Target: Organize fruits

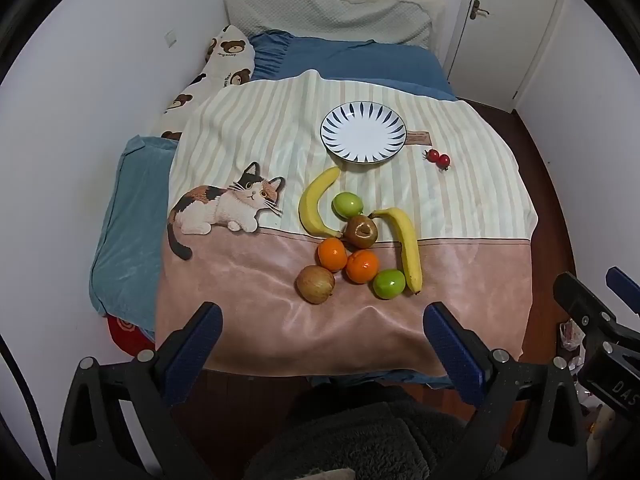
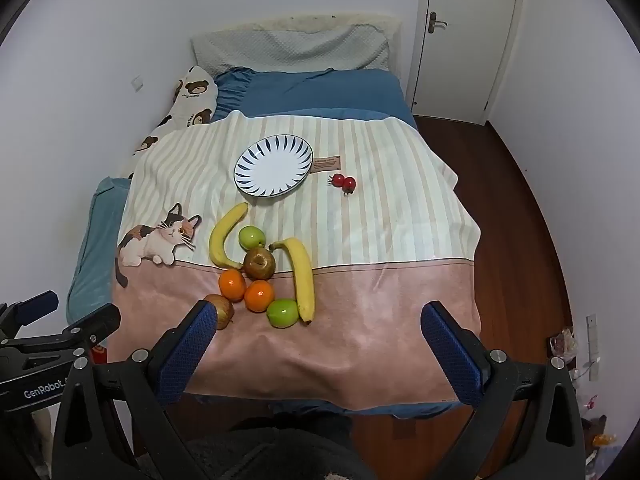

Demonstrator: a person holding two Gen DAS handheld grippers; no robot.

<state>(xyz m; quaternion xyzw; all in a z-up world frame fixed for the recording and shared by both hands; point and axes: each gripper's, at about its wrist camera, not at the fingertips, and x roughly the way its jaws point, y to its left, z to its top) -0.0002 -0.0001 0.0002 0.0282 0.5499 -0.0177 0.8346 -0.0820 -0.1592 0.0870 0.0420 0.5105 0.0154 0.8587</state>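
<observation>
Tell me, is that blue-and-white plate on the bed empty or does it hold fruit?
Empty. The plate shows only its bare white centre in both views; the bananas, apples and oranges lie on the blanket nearer the camera.

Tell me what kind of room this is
Most likely a bedroom: the fruit lies on a bed with a pillow at its head, a cat-print blanket spread over it, and a door behind.

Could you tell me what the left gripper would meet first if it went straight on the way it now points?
Probably the pink band of the cat-print blanket, just short of the fruit; the open left gripper aims toward the reddish-brown apple beyond, though depth is unclear.
</observation>
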